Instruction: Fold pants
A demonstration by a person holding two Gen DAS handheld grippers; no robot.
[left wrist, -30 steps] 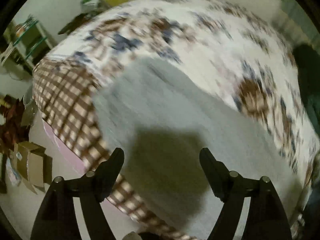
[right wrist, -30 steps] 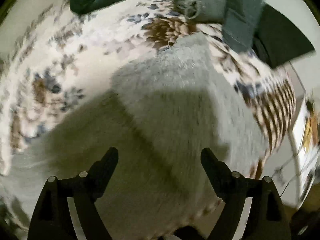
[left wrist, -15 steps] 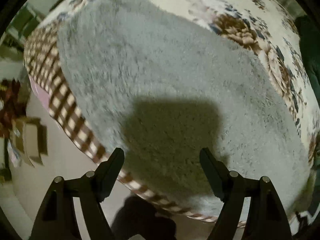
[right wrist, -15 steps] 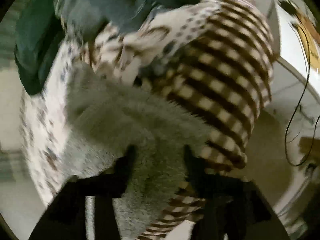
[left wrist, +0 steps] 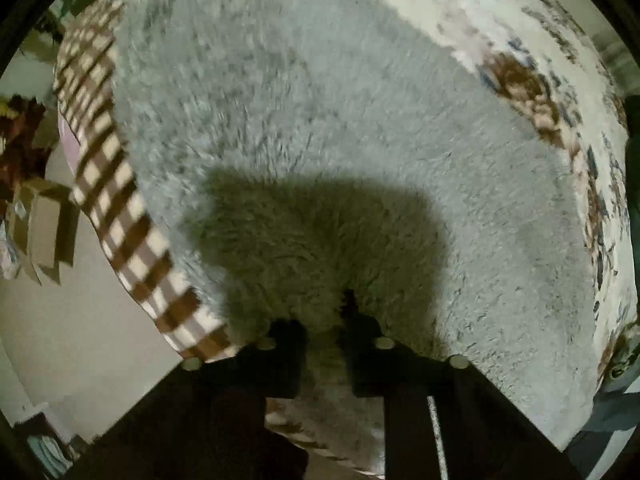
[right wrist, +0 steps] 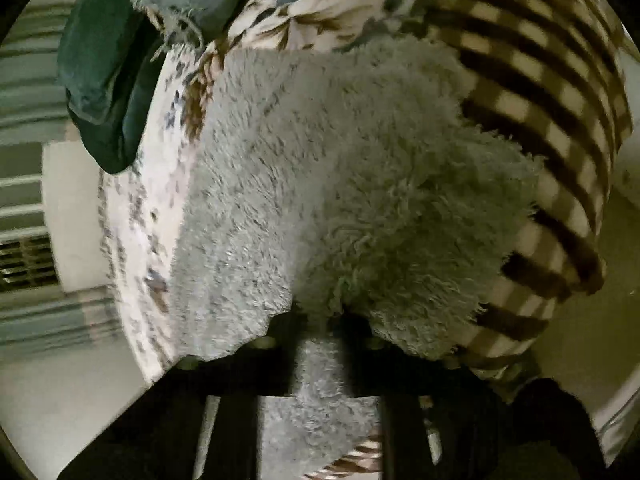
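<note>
The fluffy grey pants [left wrist: 320, 128] lay on the bed [left wrist: 472, 20], near its checked edge. Both the left gripper [left wrist: 324, 330] and right gripper [right wrist: 320, 326] had just clamped their jaws on the pile; soft and limp, the pants looked best gripped at the hem corners.

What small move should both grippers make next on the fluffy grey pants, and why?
Probably lift together and carry the pinched edge across. The left gripper and right gripper have just closed on the grey pants, which lie flat on the bed.
</note>
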